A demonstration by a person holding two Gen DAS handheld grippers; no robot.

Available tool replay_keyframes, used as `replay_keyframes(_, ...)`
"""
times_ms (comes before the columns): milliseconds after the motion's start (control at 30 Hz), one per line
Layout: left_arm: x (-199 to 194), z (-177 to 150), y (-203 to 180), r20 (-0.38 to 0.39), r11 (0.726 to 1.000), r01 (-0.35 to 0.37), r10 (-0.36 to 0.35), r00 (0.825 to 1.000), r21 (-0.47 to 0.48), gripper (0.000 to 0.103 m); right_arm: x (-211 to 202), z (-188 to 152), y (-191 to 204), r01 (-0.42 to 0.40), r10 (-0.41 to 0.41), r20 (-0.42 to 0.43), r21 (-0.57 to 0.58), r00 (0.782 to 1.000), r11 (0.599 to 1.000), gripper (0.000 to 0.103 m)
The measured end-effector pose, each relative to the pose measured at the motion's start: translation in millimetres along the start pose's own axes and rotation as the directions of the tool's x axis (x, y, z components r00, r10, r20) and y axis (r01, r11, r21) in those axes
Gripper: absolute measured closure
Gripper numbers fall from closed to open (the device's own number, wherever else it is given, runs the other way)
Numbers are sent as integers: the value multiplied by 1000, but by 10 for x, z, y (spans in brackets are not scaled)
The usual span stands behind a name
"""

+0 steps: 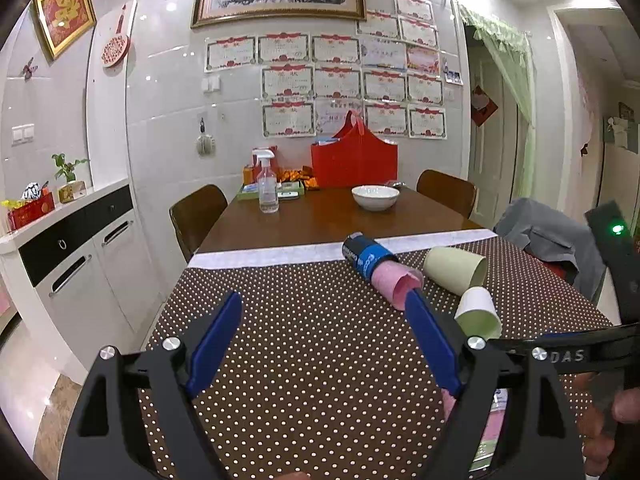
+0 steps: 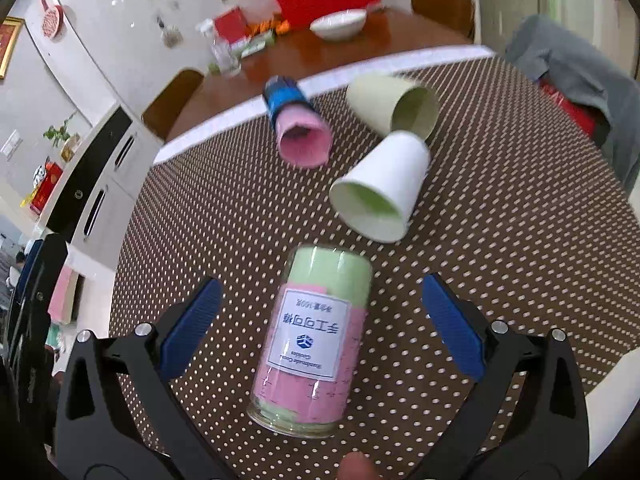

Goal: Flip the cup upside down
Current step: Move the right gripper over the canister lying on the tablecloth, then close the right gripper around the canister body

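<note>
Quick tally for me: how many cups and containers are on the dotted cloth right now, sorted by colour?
Pale green cup, lying on its side: 1
White cup with green inside, on its side: 1
Pink cup with blue-black base, on its side: 1
Clear jar with pink and green filling, between the open right gripper fingers: 1
Total: 4

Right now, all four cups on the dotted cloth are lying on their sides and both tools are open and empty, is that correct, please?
Not quite: the jar-like cup between the right tool's fingers stands upside down, as the right wrist view shows. The pink cup, green cup and white cup do lie on their sides, and both tools, the left tool included, are open and empty.
</note>
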State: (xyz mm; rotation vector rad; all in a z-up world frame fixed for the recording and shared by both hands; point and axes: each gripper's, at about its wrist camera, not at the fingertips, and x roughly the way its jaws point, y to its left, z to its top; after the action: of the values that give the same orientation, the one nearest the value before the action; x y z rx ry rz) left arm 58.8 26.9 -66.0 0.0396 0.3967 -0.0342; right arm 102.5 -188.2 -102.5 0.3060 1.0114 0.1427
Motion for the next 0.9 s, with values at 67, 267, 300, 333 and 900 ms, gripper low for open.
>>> replay_keyframes(67, 37, -33, 14, -14, 1000, 5, -5, 1000, -1, 20, 71, 6, 7, 13, -13, -23, 0, 1000, 1000, 5)
replay_keyframes(267, 113, -102, 5, -37, 1000, 16, -15, 999, 7, 20, 271, 51, -3, 39, -37, -83, 14, 996, 999, 10)
replay_keyframes(300, 111, -111, -1, -39, 1000, 16, -16, 999, 6, 20, 311, 56, -13, 40, -38, -95, 20, 995, 999, 11)
replay_keyframes(333, 117, -116, -1, -41, 1000, 17, -16, 999, 4, 20, 350, 57, -20, 36, -32, -112, 28, 993, 999, 12)
replay_keyframes(900, 246, -201, 38, -86, 1000, 13, -12, 996, 10, 20, 789, 132, -35, -24, 44, -264, 80, 964, 997, 33)
